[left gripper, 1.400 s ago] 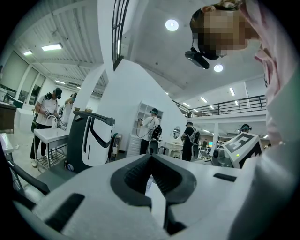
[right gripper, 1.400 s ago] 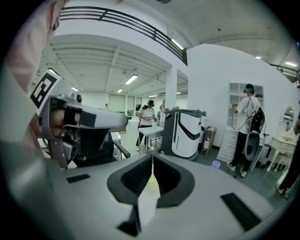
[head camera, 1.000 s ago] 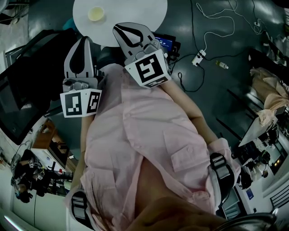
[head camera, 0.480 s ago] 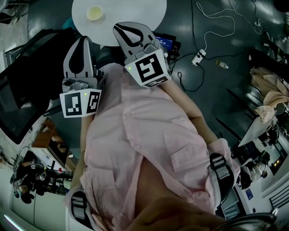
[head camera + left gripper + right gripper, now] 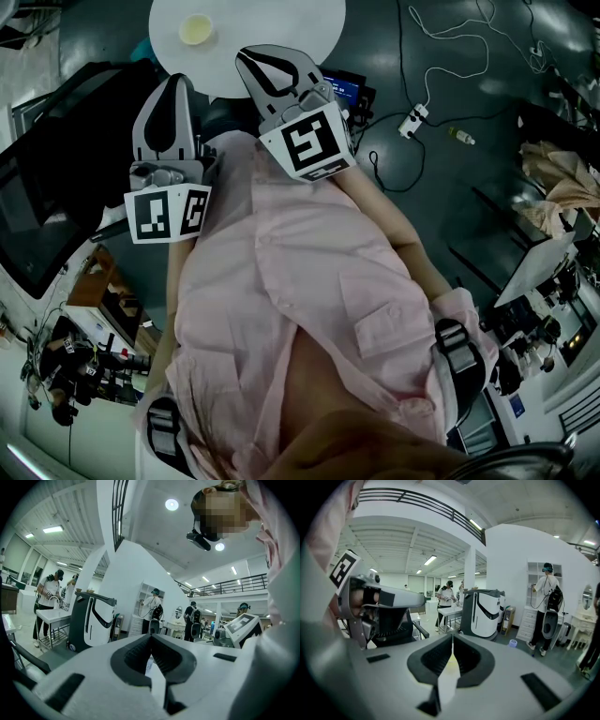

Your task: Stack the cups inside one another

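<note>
- I see a round white table [image 5: 300, 23] at the top of the head view.
- To its right, a white cable with a small plug block [image 5: 413, 119] lies on the dark grey floor [image 5: 450, 197].
- A crumpled beige cloth [image 5: 561, 202] sits at the right edge.
- In the left gripper view I see a tall white-and-black machine [image 5: 91, 620] standing near a person in a white shirt [image 5: 152, 606].

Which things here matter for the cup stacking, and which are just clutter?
Job: yellowish cup on the round white table; left gripper and right gripper, both shut, empty.
Lying about: power strip; dark screen at left.
</note>
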### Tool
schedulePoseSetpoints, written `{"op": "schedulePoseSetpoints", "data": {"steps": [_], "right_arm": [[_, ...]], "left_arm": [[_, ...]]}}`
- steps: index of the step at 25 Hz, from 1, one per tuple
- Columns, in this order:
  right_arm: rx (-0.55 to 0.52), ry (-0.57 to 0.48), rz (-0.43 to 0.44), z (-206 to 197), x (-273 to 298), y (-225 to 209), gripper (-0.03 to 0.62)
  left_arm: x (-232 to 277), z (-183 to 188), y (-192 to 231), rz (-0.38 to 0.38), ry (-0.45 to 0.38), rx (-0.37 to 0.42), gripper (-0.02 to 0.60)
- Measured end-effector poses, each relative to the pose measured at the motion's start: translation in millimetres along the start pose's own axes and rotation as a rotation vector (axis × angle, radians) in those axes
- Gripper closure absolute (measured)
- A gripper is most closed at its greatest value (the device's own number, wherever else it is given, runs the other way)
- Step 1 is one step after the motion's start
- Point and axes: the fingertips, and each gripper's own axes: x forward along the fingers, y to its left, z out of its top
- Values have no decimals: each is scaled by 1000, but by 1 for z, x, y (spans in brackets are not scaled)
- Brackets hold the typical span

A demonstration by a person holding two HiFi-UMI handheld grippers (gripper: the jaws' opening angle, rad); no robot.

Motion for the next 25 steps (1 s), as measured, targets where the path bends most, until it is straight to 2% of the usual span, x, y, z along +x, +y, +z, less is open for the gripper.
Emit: {"op": "schedulePoseSetpoints", "data": {"steps": [25], "right_arm": [[18, 8, -16, -5, -1, -15, 560]], "left_arm": [[13, 0, -6, -11, 6, 8, 566]]}}
